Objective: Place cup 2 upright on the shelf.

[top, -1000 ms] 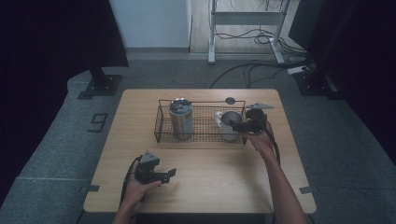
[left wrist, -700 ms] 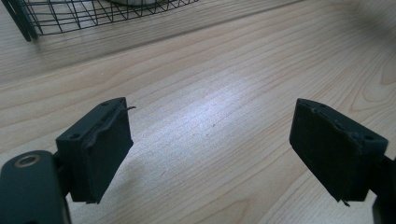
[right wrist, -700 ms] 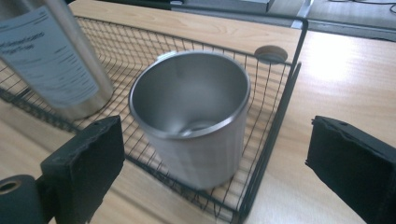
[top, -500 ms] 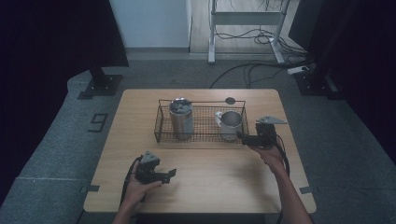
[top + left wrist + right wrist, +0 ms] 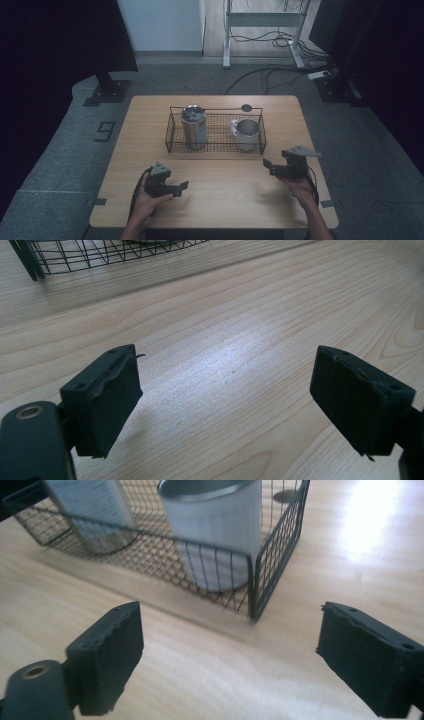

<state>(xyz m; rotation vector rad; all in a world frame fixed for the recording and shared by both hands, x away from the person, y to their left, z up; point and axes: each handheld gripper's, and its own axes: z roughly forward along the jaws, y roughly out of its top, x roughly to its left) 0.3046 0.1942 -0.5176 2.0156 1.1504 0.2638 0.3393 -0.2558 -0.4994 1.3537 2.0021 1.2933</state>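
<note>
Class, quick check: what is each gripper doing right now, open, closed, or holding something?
Left gripper: open, holding nothing, over the light wooden table.
Right gripper: open, holding nothing, near the black wire basket.

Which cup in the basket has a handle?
The short white mug at the right end of the wire basket has a handle, sticking out on its left. The taller steel tumbler at the left end has none.

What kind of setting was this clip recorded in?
Probably a lab or recording studio: dark curtains flank a lone wooden table, with loose cables across grey carpet.
</note>
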